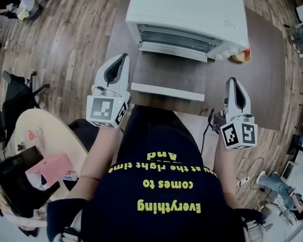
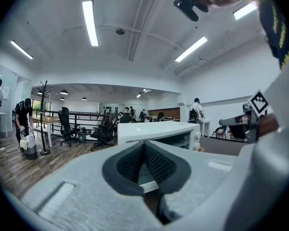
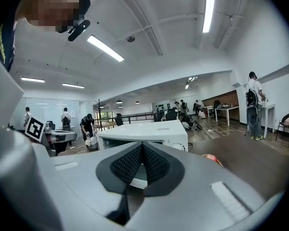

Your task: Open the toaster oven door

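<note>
A white toaster oven (image 1: 187, 9) stands at the far side of a brown table (image 1: 265, 69). Its door (image 1: 169, 73) lies folded down toward me, with a white handle bar (image 1: 166, 91) along the near edge and the dark cavity (image 1: 179, 38) showing. My left gripper (image 1: 122, 59) hovers just left of the door, shut and empty. To the right of the door and nearer to me, my right gripper (image 1: 232, 82) is also shut and empty. Both gripper views look nearly level at the oven (image 2: 154, 131) (image 3: 149, 131) past closed jaws, left gripper (image 2: 144, 146) and right gripper (image 3: 142, 148).
A small orange-red object (image 1: 242, 56) sits by the oven's right side, also the orange-red object (image 3: 211, 158). A black cable (image 1: 208, 125) hangs off the table's near edge. A round table (image 1: 50, 130) and a black office chair (image 1: 15, 92) stand at my left. People stand far off.
</note>
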Demonstrator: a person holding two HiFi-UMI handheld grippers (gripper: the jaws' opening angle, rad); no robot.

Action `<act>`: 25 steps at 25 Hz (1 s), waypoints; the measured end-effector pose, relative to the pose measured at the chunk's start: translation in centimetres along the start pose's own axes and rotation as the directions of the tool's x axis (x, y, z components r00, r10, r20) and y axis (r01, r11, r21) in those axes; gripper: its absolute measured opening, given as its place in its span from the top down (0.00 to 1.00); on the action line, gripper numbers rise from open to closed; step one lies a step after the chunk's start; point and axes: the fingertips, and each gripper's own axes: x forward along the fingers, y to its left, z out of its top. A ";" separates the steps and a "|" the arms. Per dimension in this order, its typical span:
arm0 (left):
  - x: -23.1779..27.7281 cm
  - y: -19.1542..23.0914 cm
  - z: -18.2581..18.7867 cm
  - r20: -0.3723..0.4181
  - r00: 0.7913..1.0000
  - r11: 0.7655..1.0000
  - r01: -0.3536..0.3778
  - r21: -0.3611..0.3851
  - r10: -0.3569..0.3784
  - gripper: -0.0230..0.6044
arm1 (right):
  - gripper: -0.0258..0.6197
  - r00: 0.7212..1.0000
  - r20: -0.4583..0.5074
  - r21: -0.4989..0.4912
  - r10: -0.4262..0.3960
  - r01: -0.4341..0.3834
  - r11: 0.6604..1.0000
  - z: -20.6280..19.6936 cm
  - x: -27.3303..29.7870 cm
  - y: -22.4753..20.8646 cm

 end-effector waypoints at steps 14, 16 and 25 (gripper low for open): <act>1.1 -1.1 5.1 0.115 0.993 0.999 0.018 0.043 -0.023 0.96 | 0.94 0.987 0.136 -0.022 0.085 -0.083 0.996 6.3 1.7 2.8; 1.2 -1.4 5.7 0.129 0.991 0.999 0.024 0.042 -0.029 0.96 | 0.94 0.983 0.154 -0.022 0.097 -0.095 0.995 7.1 1.8 3.1; 1.5 -2.1 8.5 0.182 0.982 0.998 0.031 0.053 -0.041 0.96 | 0.94 0.975 0.176 -0.053 0.138 -0.130 0.990 8.4 2.4 4.4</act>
